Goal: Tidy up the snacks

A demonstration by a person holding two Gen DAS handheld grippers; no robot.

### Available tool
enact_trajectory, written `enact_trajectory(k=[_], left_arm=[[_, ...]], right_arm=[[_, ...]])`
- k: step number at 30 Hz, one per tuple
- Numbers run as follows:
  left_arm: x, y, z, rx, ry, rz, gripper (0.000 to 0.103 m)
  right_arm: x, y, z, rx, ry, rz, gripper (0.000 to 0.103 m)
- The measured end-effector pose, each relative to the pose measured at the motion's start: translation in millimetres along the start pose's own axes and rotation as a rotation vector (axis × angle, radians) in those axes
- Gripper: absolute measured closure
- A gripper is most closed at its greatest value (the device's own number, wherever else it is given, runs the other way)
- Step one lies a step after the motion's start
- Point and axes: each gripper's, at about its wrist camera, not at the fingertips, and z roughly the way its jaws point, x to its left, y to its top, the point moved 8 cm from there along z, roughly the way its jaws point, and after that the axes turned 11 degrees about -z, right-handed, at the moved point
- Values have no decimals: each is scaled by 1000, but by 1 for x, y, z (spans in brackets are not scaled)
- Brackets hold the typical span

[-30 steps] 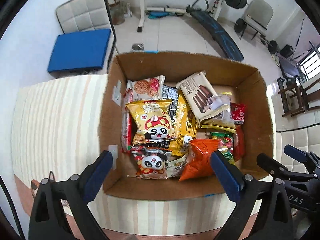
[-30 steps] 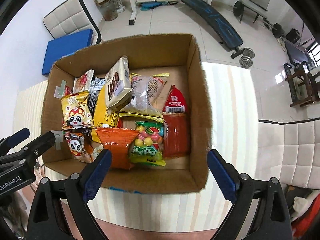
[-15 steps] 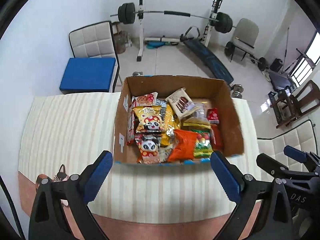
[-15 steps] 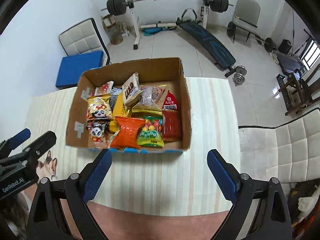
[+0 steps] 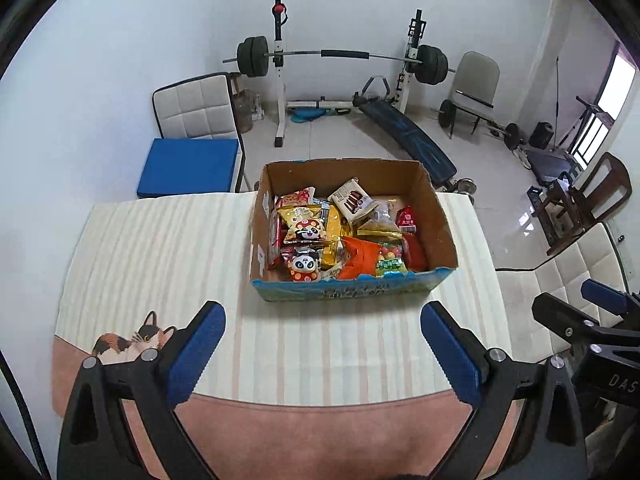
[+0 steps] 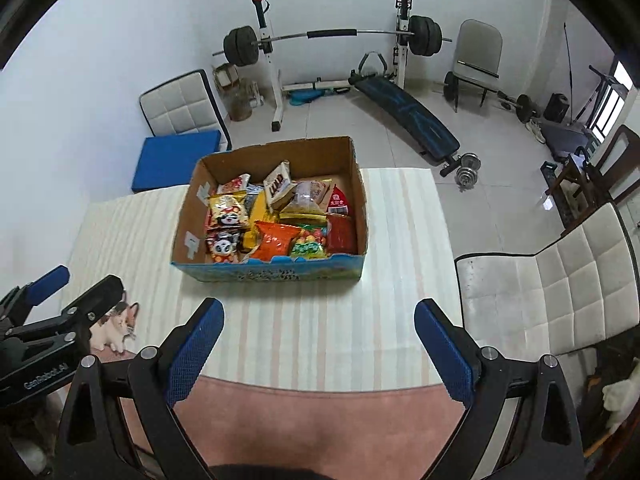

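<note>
Snacks (image 5: 344,236) fill a cardboard box (image 5: 348,290) that sits toward the far middle of a striped table (image 5: 160,248). Packets lie heaped and overlapping: two panda-printed bags (image 5: 302,232) at the left, an orange bag (image 5: 358,258) at the near edge, a green candy bag (image 5: 390,264) beside it, a red pouch (image 5: 408,218) at the right, and a brown-and-white chocolate wafer packet (image 5: 352,200) propped on top near the back.

Both tools hang above the near edge of the table, well apart from the box. The left gripper (image 5: 322,354) has its blue pads spread wide and holds nothing; the right gripper (image 6: 318,348) is likewise spread and empty. Each shows at the edge of the other's view.

Judging from this, no packet is in hand and the pile reads as gathered in one place, so the task looks either near its end or between picks. If more sorting is wanted, the next move calls for a reach forward and down over the box's near wall, choosing a top packet such as the wafer one, since the lower bags are pinned under others.

Beyond the table stand a weight bench (image 5: 404,136), a barbell rack (image 5: 340,56) and chairs.
</note>
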Motion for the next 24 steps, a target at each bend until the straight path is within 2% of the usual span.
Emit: enact_trajectory(k=[12, 18, 24], left_arm=[[3, -14, -51, -54, -15, -6, 3], [2, -17, -61, -92, -16, -5, 3], [1, -17, -54, -111, -14, 5, 2]], right_arm=[[13, -37, -69, -63, -55, -20, 4], [12, -44, -77, -66, -65, -14, 4], [3, -32, -76, -126, -117, -8, 1]])
